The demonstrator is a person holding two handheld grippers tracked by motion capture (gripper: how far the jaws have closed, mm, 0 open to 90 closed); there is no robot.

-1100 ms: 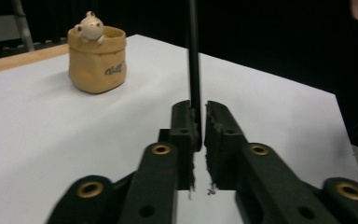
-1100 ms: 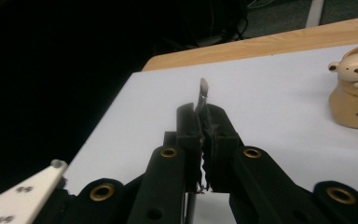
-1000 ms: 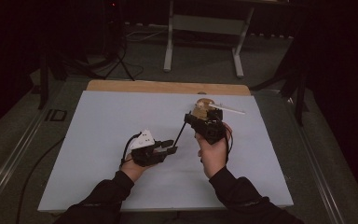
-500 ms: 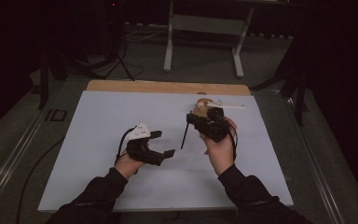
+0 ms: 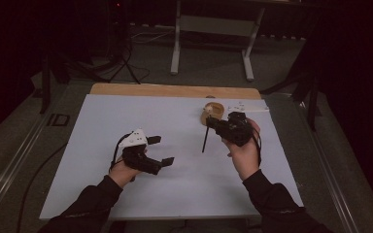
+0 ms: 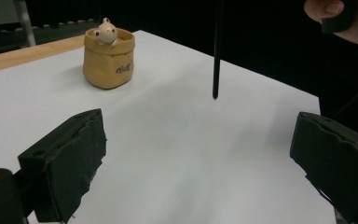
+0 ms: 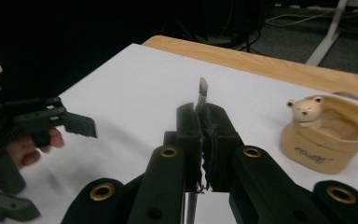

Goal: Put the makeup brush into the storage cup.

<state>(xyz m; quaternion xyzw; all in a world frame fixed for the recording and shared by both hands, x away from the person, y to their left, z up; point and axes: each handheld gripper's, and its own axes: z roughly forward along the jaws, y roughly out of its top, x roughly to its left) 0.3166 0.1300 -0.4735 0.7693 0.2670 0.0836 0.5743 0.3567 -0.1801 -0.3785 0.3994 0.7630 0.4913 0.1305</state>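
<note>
R gripper [image 7: 201,140] clamped thin black brush [image 5: 205,139] upright, nr bear pot [image 5: 212,111]; L gripper [image 5: 161,150] jaws just opened wide, empty.

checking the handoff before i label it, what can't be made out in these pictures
- Pen: in the right gripper view, the shut right gripper hides its shaft.
- Its kind: tip too small in the high view.
- Lettering on the bear pot: too small and blurred in both gripper views.
- Pot's inside: hidden by its own rim.
- Left gripper: open; its right jaw is cut off by the left gripper view's edge.
</note>
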